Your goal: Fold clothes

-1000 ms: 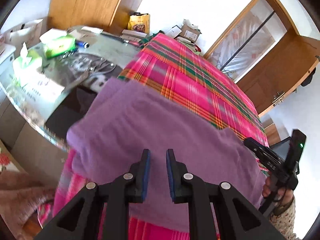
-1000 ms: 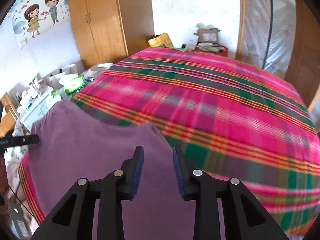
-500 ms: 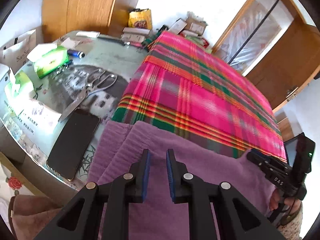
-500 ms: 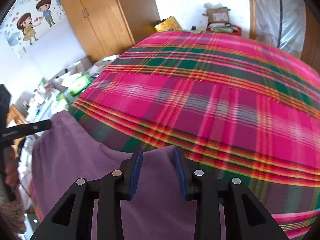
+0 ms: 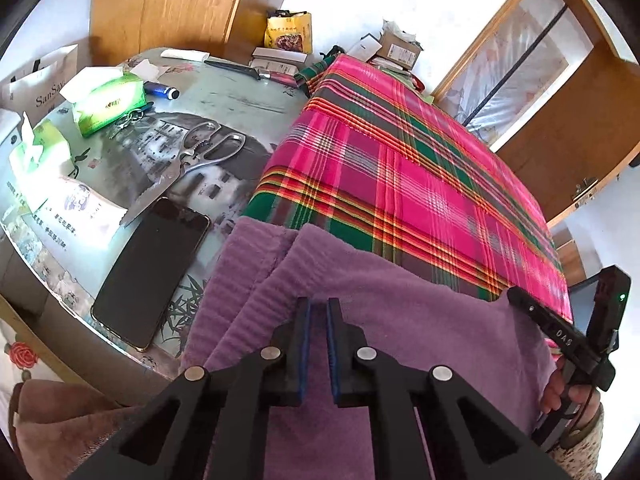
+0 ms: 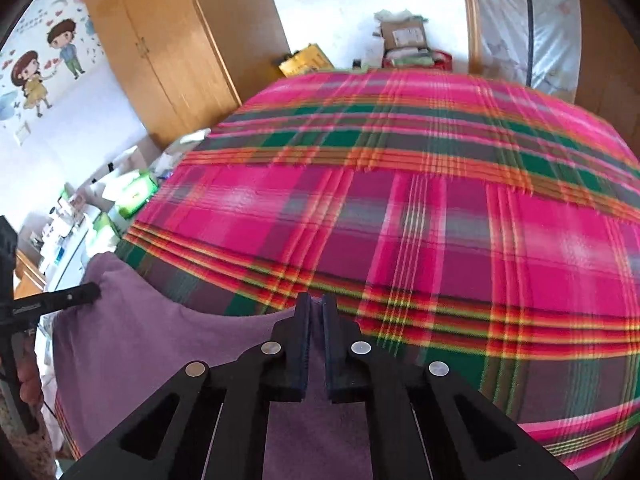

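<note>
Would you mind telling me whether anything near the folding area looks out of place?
Yes: open kitchen scissors lie on the side table with the blades pointing at a phone, close beside the purple garment being folded. Nothing looks spilled or damaged.

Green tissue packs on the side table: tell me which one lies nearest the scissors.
The darker green tissue pack beside the blue lighter; the paler one sits further left, near the table's edge, away from the scissors.

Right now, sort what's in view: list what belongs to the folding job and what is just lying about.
Belongs to the job:
purple garment
plaid bedspread, the folding surface
left tool, shut on the garment
right tool, shut on the garment

Just lying about, on the side table:
phone
scissors
green tissue box
</note>
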Demonstrator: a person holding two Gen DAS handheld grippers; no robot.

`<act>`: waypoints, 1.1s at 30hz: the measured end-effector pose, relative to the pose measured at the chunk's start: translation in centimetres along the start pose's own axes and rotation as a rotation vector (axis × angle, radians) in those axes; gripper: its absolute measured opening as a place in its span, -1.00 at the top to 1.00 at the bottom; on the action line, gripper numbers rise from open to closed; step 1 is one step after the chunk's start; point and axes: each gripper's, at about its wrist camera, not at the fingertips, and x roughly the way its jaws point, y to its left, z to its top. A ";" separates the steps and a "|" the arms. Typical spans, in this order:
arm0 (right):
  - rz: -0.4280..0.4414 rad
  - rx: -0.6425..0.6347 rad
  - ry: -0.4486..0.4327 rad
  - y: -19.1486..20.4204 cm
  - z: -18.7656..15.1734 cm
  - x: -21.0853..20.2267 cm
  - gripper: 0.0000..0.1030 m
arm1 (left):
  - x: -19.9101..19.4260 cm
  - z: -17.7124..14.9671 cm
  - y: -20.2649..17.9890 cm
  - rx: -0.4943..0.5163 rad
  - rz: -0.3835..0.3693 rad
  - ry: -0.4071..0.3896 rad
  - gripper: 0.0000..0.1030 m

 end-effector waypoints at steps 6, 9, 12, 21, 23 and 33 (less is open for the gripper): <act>-0.058 -0.039 0.012 1.0 0.0 0.1 0.84 | -0.4 -0.2 0.0 0.005 0.007 -0.004 0.83; -0.076 -0.044 0.003 1.3 -0.4 -1.1 0.83 | -0.6 -0.3 0.0 0.008 0.011 -0.006 0.83; -0.077 -0.091 -0.002 1.9 -1.8 -2.9 0.82 | -0.9 -0.6 -0.1 0.016 0.027 -0.007 0.83; 0.023 -0.262 0.053 4.0 -9.5 -7.2 0.75 | -1.4 -1.4 -0.1 0.035 0.052 -0.004 0.83; 0.045 -0.299 0.066 4.5 -11.2 -8.1 0.73 | -1.9 -1.6 0.2 0.028 0.044 -0.012 0.83; 0.014 -0.502 0.058 7.7 -18.9 -12.3 0.65 | -2.6 -2.2 1.5 0.007 0.061 -0.042 0.83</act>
